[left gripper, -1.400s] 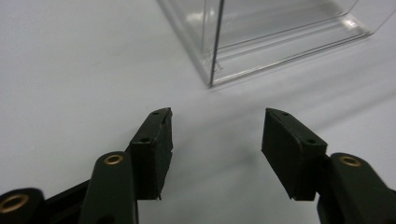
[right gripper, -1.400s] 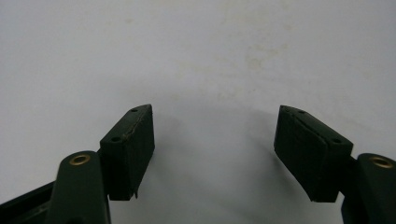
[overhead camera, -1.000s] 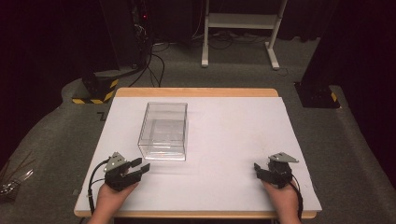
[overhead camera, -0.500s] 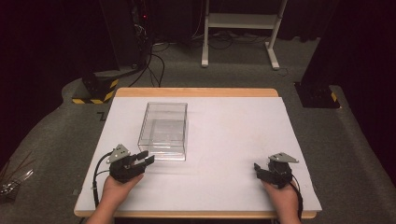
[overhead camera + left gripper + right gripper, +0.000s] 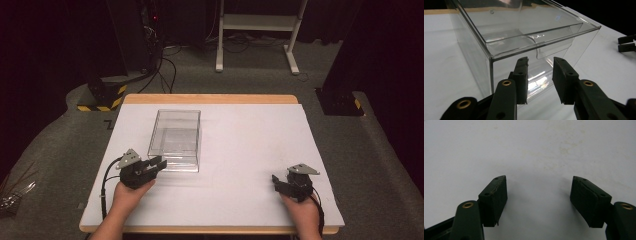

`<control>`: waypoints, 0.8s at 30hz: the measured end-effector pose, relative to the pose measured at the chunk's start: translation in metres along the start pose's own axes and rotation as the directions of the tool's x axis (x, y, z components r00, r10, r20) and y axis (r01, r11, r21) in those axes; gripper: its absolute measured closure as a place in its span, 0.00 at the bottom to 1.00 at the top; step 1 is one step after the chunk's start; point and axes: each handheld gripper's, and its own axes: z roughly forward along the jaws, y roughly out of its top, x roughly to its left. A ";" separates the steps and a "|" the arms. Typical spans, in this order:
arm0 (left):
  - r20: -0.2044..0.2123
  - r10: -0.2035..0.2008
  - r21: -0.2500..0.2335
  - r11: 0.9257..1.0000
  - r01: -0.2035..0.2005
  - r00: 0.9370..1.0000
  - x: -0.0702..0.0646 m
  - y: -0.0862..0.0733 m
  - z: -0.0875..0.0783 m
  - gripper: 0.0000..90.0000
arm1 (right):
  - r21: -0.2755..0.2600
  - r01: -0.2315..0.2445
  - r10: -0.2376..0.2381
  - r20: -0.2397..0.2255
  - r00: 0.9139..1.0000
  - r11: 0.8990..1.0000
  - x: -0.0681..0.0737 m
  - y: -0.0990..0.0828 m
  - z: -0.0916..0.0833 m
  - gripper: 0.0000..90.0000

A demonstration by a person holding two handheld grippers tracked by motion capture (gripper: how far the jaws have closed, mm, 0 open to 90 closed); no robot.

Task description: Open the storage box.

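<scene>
Left gripper point(image 5: 159, 162) advanced since earlier frame to near wall of clear box point(image 5: 175, 137) at table point(image 5: 240, 150) left-centre; jaws just narrowing, nothing pinched. Right gripper point(image 5: 276, 181) spread, idle. Risk: smooth wall slips, light box skids.

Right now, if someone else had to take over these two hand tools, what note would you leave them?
Left gripper: jaws have just been closing, nothing between them yet, right at the near end of the clear plastic box, lined up with its small front lip.
Right gripper: jaws open, empty, over the bare white table, well right of the box.
Done: the approach. Left: likely gripping the box.
</scene>
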 end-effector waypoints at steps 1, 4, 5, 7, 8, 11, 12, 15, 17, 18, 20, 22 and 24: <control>0.003 -0.002 -0.001 1.000 0.002 1.000 0.001 0.000 0.001 0.73 | 0.000 0.001 -0.001 0.000 1.000 1.000 0.000 0.000 0.000 0.33; 0.011 -0.010 -0.006 1.000 0.010 1.000 0.004 0.001 0.002 0.74 | -0.001 0.001 -0.001 0.001 1.000 1.000 0.000 0.000 0.000 0.33; 0.015 -0.011 -0.008 1.000 0.011 1.000 0.005 0.002 0.003 0.75 | -0.001 0.001 -0.001 0.001 1.000 1.000 0.000 0.000 0.000 0.33; 0.027 -0.013 -0.013 1.000 0.014 1.000 0.006 0.002 0.004 0.77 | -0.002 0.003 -0.002 0.002 1.000 1.000 0.000 0.000 0.000 0.33; 0.033 -0.010 -0.015 1.000 0.011 0.999 0.007 0.002 0.004 0.77 | -0.002 0.003 -0.003 0.002 1.000 1.000 0.000 0.000 0.000 0.33; 0.046 -0.010 -0.012 1.000 0.010 0.999 0.008 0.001 0.006 0.79 | -0.002 0.005 -0.005 0.003 1.000 1.000 0.000 0.000 0.000 0.34; 0.053 -0.009 -0.017 1.000 0.010 0.999 0.008 0.001 0.006 0.80 | -0.002 0.005 -0.005 0.004 1.000 1.000 0.001 0.000 0.000 0.34; 0.070 -0.007 -0.028 1.000 0.009 0.998 0.008 0.001 0.008 0.81 | -0.003 0.008 -0.008 0.006 1.000 1.000 0.001 0.000 0.000 0.34; 0.080 -0.013 -0.031 0.999 0.016 0.997 0.009 0.000 0.009 0.82 | -0.004 0.009 -0.009 0.008 1.000 1.000 0.001 0.000 0.000 0.34; 0.083 -0.017 -0.032 0.999 0.020 0.996 0.010 0.000 0.009 0.82 | -0.003 0.010 -0.010 0.009 1.000 1.000 0.001 0.000 0.000 0.34; 0.094 -0.017 -0.032 0.999 0.020 0.995 0.012 0.000 0.010 0.83 | -0.004 0.012 -0.012 0.009 1.000 1.000 0.001 0.000 0.000 0.34; 0.107 -0.017 -0.038 0.999 0.021 0.994 0.013 0.000 0.011 0.83 | -0.008 0.017 -0.017 0.009 1.000 1.000 0.001 -0.001 0.000 0.35; 0.120 -0.016 -0.042 0.999 0.021 0.993 0.013 -0.001 0.012 0.84 | -0.008 0.013 -0.013 0.009 1.000 1.000 0.002 -0.001 0.000 0.35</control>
